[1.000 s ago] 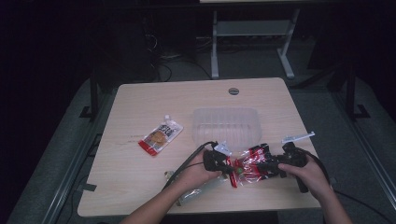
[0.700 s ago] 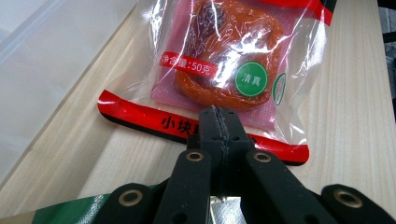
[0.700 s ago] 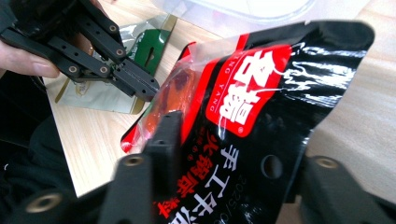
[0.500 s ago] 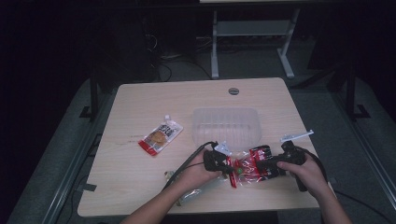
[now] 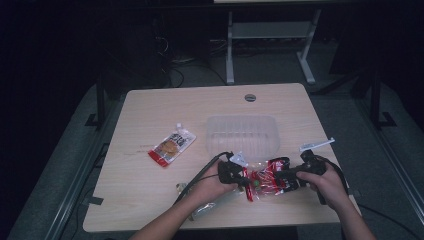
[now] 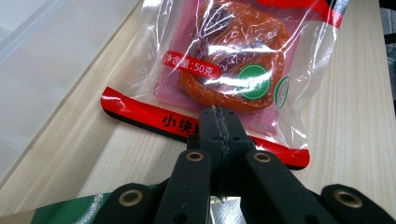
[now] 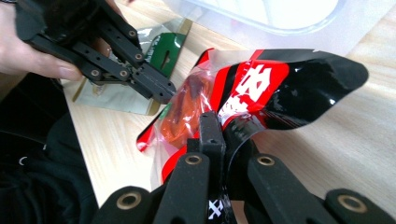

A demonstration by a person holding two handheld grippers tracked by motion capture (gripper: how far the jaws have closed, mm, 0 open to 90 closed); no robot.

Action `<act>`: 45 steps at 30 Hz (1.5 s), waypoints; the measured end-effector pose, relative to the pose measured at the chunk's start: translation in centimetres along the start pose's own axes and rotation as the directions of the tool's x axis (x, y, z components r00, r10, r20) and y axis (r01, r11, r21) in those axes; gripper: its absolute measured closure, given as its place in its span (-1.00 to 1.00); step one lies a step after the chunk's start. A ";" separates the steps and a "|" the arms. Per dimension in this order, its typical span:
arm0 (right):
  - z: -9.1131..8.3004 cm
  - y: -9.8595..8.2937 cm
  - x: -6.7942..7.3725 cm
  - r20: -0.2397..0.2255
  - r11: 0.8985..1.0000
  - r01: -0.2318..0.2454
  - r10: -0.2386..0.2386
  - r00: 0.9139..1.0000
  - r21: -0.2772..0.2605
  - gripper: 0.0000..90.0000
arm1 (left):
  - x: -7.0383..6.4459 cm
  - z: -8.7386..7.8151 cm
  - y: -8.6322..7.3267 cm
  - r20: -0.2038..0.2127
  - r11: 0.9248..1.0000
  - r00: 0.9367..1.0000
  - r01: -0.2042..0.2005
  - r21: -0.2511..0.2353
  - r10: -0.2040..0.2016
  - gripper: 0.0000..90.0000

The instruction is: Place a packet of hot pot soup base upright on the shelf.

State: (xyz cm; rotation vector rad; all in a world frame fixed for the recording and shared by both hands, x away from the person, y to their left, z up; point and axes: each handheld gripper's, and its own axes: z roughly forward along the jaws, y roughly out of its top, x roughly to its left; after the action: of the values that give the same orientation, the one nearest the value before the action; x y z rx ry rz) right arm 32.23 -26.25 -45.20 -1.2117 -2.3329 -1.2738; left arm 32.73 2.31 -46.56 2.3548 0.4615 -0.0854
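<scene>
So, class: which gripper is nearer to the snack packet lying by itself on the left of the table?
Left. The left gripper is closer to the lone snack packet; the right gripper is farther right.

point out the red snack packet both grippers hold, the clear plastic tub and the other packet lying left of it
red-and-clear plastic snack packet (image 6: 224, 70), left gripper view, orange snack inside
clear rectangular plastic tub (image 5: 242, 134), high view, its floor
small red-and-white packet (image 5: 171, 145), high view, its middle

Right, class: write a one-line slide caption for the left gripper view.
Left gripper shut on the red-edged end of a clear snack packet lying on the wooden table.
</scene>
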 end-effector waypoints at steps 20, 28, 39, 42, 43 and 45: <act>-1.2 0.3 1.3 -0.091 0.998 0.022 -0.028 0.995 -0.067 1.00 | 0.1 -2.1 0.1 0.017 1.000 1.000 -0.021 -0.007 0.021 0.48; -1.7 0.5 2.1 -0.100 0.995 0.049 -0.057 0.993 -0.084 1.00 | -0.4 -5.2 -0.8 0.022 0.999 0.999 -0.033 -0.009 0.034 0.13; -2.3 0.7 3.1 -0.111 0.992 0.074 -0.085 0.990 -0.105 1.00 | -0.3 -9.3 -4.8 -0.031 1.000 0.999 -0.014 0.012 0.015 -0.06; -2.4 0.8 3.2 -0.115 0.990 0.082 -0.095 0.989 -0.119 1.00 | -0.1 -10.6 -5.7 -0.039 1.000 0.999 0.012 -0.005 -0.012 -0.09; -2.5 0.8 3.4 -0.119 0.989 0.077 -0.092 0.989 -0.125 1.00 | 0.0 -10.9 -5.9 -0.039 1.000 0.999 0.012 -0.005 -0.013 -0.10; -2.8 0.8 3.6 -0.126 0.990 0.073 -0.089 0.988 -0.125 1.00 | 0.1 -11.5 -6.5 -0.050 1.000 0.998 0.028 -0.013 -0.029 -0.12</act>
State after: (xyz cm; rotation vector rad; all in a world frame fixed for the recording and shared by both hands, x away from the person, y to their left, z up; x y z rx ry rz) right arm 30.08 -26.14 -41.14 -1.0411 -2.2615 -1.4922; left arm 29.73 14.49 -42.37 2.3433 0.5186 -0.0364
